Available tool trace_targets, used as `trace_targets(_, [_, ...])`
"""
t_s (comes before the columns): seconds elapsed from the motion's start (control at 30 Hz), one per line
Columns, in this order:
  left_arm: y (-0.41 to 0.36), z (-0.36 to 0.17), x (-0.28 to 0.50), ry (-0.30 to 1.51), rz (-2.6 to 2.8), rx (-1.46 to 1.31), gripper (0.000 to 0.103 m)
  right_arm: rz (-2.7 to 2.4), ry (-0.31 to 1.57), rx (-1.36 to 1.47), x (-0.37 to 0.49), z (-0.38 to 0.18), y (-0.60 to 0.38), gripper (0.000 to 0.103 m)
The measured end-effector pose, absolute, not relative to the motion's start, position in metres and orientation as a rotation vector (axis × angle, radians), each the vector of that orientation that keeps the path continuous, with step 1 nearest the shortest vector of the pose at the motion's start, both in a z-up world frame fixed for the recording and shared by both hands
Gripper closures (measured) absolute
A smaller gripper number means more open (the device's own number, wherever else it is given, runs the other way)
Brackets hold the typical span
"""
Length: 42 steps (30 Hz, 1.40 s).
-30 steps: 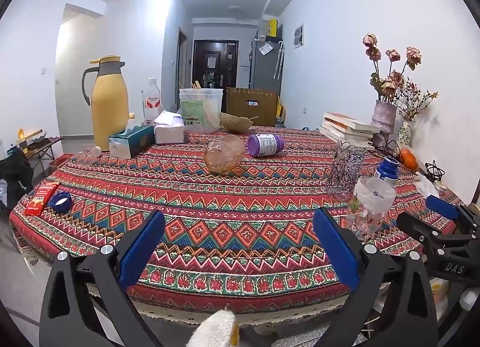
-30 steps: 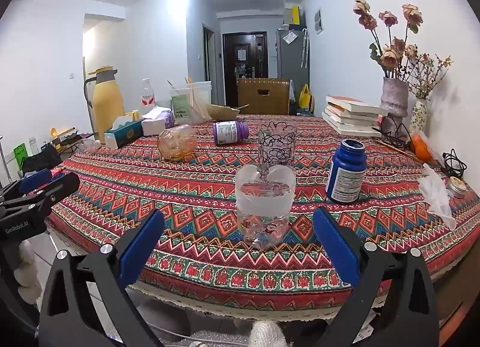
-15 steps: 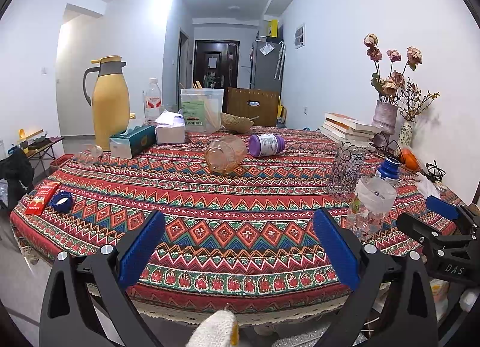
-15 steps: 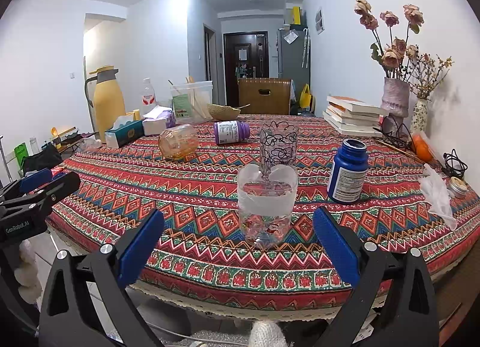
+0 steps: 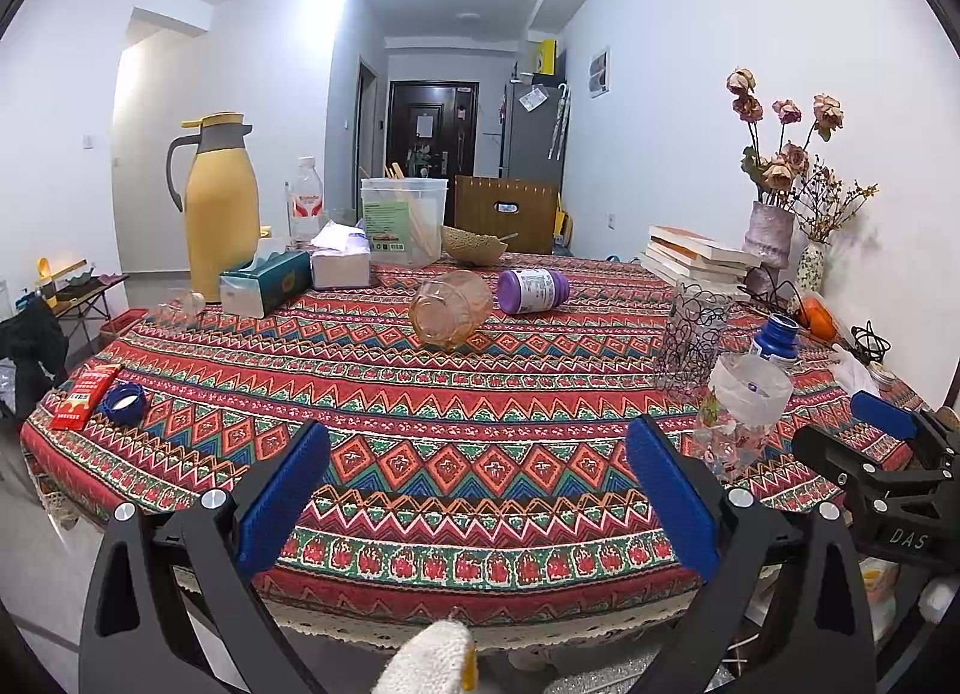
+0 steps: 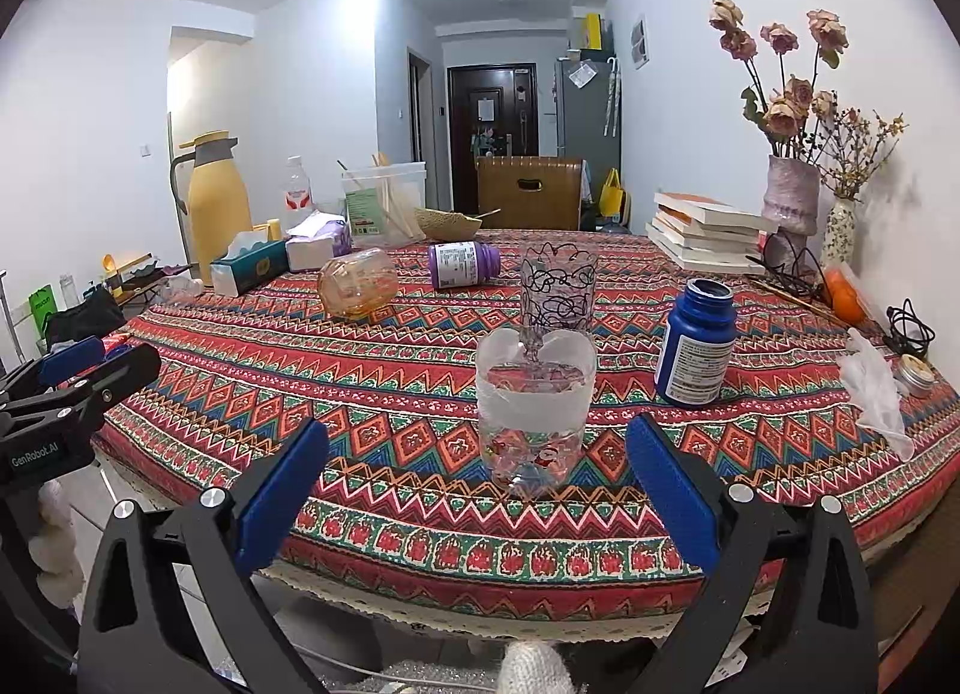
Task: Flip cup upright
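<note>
Risk was rolling: the amber cup (image 5: 451, 307) lay on its side mid-surface (image 5: 480, 412), just beside the purple bottle (image 5: 533, 290), so a glancing pinch could have knocked both. Your left hand-held gripper (image 5: 477, 481) and right hand-held gripper (image 6: 477, 481) were spread wide, empty. Counted: one tipped cup, two upright glasses, two pill bottles.

Two tissue boxes (image 5: 265, 281) (image 5: 340, 264), two vases (image 6: 790, 203) (image 6: 838, 230), two pill bottles (image 6: 463, 264) (image 6: 696, 342), one amber cup (image 6: 358, 282).

Bottle labels (image 6: 690, 370) — print too small
</note>
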State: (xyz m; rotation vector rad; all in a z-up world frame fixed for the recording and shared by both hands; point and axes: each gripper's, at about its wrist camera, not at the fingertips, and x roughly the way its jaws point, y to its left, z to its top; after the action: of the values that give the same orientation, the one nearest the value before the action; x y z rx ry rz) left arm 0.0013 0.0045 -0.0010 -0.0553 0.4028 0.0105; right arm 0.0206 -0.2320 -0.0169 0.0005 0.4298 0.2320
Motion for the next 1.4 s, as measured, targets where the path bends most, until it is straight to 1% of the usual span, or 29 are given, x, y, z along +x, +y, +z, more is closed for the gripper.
trace_targets(0.93, [0.0033, 0.0008, 0.0002, 0.400, 0.010, -0.056, 0.007, 0.233, 0.423, -0.004, 0.0226, -0.0173, -0.2300, 0.008])
trace_targets(1.4, [0.0059, 0.0086, -0.0014, 0.392, 0.009, -0.059, 0.007, 0.237, 0.411, -0.013, 0.0165, -0.0079, -0.2250, 0.008])
